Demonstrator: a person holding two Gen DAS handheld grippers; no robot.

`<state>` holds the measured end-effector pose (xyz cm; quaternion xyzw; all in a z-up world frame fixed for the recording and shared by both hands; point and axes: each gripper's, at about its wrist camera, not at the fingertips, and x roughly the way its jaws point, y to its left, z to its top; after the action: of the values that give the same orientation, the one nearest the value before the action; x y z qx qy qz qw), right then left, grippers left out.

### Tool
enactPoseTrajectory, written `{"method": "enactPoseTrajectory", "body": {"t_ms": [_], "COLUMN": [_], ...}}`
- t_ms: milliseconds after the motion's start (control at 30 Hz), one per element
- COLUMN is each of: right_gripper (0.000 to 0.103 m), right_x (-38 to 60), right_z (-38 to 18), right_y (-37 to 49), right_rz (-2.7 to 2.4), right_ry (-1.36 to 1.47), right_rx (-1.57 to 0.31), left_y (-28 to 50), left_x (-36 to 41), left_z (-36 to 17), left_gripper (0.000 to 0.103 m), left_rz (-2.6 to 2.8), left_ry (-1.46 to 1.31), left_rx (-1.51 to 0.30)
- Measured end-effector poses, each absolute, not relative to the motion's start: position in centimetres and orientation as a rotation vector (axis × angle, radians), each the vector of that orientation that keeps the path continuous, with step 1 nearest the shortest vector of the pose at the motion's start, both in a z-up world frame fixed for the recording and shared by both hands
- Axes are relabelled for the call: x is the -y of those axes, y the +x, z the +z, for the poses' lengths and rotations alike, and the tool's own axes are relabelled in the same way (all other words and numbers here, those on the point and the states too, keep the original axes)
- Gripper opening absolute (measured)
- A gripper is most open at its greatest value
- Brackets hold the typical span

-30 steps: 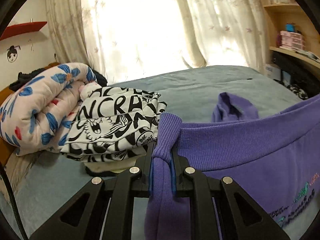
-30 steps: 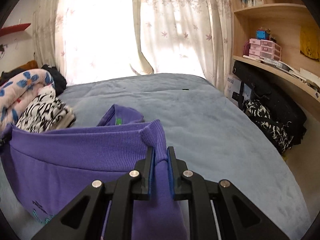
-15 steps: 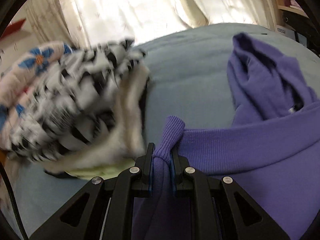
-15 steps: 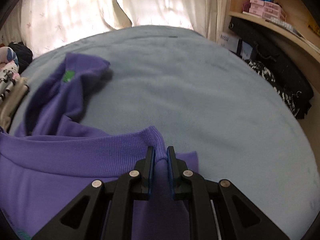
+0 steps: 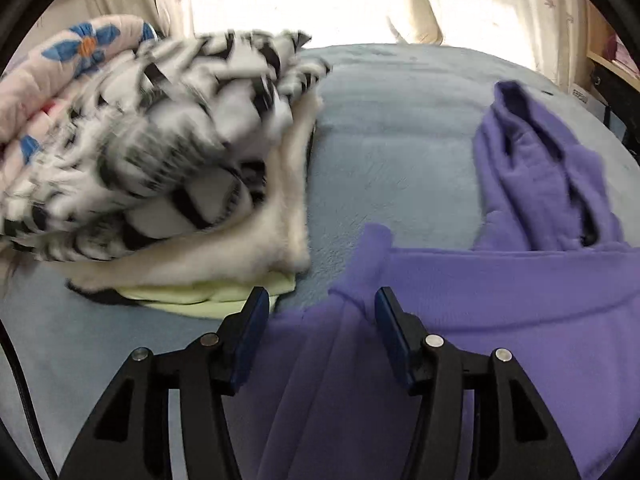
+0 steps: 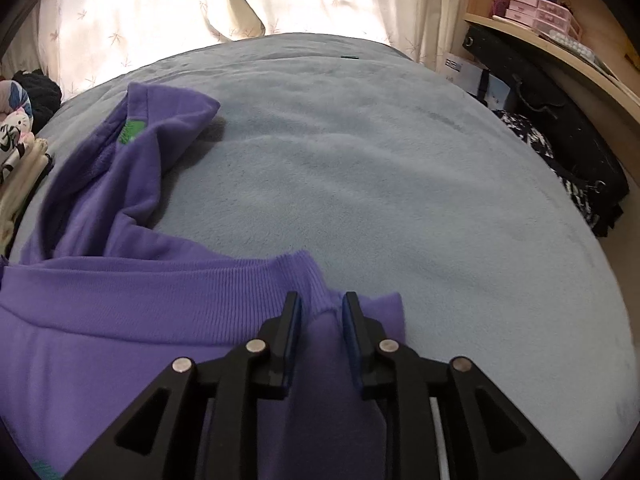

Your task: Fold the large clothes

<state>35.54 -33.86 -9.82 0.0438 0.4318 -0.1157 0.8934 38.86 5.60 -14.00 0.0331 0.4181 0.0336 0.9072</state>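
The purple sweatshirt [image 6: 120, 320] lies on the blue bed [image 6: 400, 184], its ribbed hem folded up toward the hood; as a judgement, that fold could slump or skew if either corner snags on a pad while the grippers pull away. Both point steeply down: the left gripper [image 5: 318, 316] has jaws opening wide around its corner, while the right gripper [image 6: 318, 320] is opening less, cloth between its pads.
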Motion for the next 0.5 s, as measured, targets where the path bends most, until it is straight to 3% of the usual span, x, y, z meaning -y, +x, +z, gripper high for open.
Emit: {"method": "enactPoseTrajectory", "body": {"t_ms": [67,200,233,500], "right_gripper": [0.026,0.057,0.060,0.062], "right_x": [33.2,29.3,27.7,18.9], "right_z": [-7.6,-4.8,-4.4,-8.3], "right_y": [33.5,29.7,28.6,22.9], "right_rz": [-0.198,-0.116,-0.084,0.019], "right_ry": [0.142,0.157,0.156,0.035], "right_rx": [-0.864,-0.840,-0.830,-0.860], "left_y": [36.9,31.7,30.5,24.3], "left_x": [-5.3,-3.4,-2.5,0.5], "left_z": [-11.9,-8.1,-7.7,-13.3], "left_gripper": [0.054,0.057,0.057,0.057], "left_rz": [0.053,-0.032,-0.056,-0.064], "left_ry": [0.048,-0.031,-0.051,-0.203], "left_rx": [-0.840,-0.807,-0.808,-0.954]}}
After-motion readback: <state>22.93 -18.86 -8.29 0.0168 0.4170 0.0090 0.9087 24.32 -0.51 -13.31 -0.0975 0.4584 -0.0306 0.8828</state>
